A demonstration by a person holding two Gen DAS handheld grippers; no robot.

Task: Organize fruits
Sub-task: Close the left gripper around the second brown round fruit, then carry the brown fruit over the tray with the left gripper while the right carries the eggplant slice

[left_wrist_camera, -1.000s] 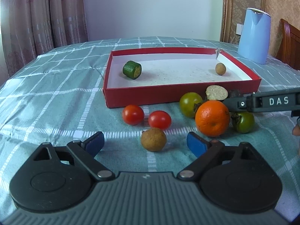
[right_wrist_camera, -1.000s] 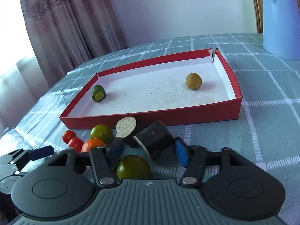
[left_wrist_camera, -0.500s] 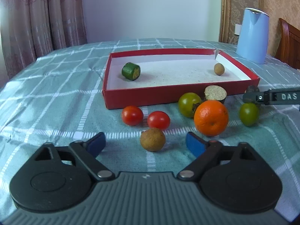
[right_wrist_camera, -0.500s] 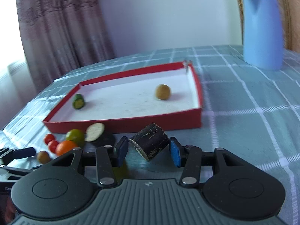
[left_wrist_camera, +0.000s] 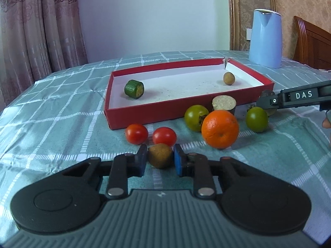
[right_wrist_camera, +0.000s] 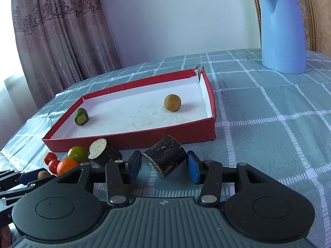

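Left wrist view first: the left tongs [left_wrist_camera: 160,159] had just been closing and were clamped on a small round brown fruit [left_wrist_camera: 159,155], low in the middle of the frame, on the checked teal cloth of the bench [left_wrist_camera: 62,124]. It's dull tan, roundish, so no real long axis to speak of. Just above it sat two red tomatoes [left_wrist_camera: 136,134], side by side. Right of those were a green tomato [left_wrist_camera: 195,117], an orange [left_wrist_camera: 220,128] and another green tomato [left_wrist_camera: 256,119]. A cut dark stub [left_wrist_camera: 223,104] showed its pale face up and toward the camera. The red tray [left_wrist_camera: 144,115] in the center held a cucumber chunk [left_wrist_camera: 134,89] on its side at left, cut end facing lower right, and a second brown ball [left_wrist_camera: 229,78] at right. A blue kettle [left_wrist_camera: 265,38] stood upper right.

Right wrist view: the right tongs [right_wrist_camera: 164,166] gripped a dark cylinder piece [right_wrist_camera: 165,158], pads on both sides. It was tilted, long axis running lower left to upper right, pale cut end facing lower left, black skin scuffed. It sat center frame, just in front of the tray's near wall.
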